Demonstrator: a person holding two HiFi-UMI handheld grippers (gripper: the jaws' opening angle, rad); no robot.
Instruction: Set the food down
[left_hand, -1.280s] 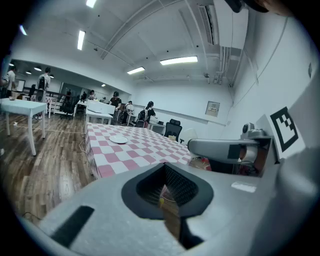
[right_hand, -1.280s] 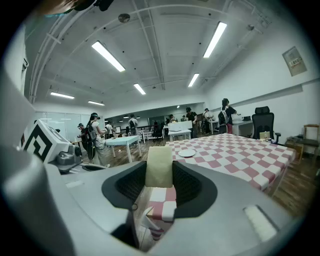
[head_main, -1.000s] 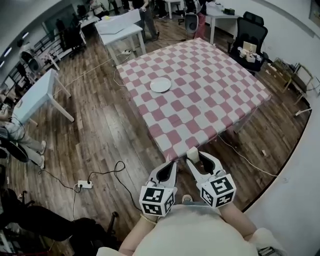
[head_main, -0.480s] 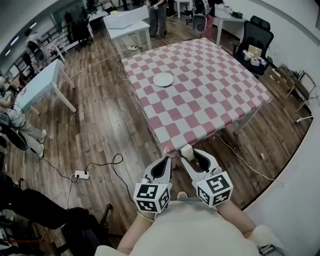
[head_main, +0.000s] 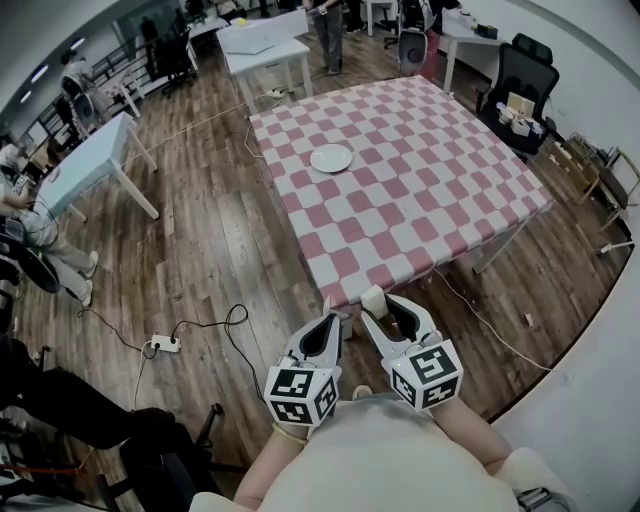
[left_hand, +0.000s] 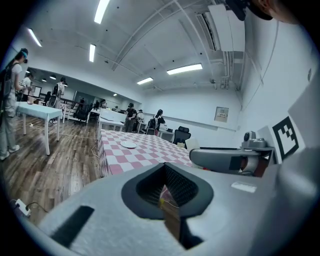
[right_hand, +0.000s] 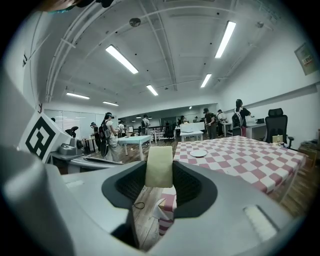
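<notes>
Over the last second the bench (head_main: 440, 200) has drifted slightly up and right in my head view, while both grippers sit in much the same spot low by my chest. I carry the right gripper (head_main: 384, 306) nearly level so the food (right_hand: 159, 166), a pale cream block, rides upright and doesn't slip before I reach the checked cloth. Its fingers (right_hand: 188, 186) pinch the block at their tips, one pad on each flat side. The left gripper (head_main: 327, 305) has its fingers (left_hand: 149, 186) pressed together on nothing, tucked alongside. The food hangs in the air by the bench's near corner. The plate (head_main: 331, 158) lies well beyond, and I judge it the likely target.
</notes>
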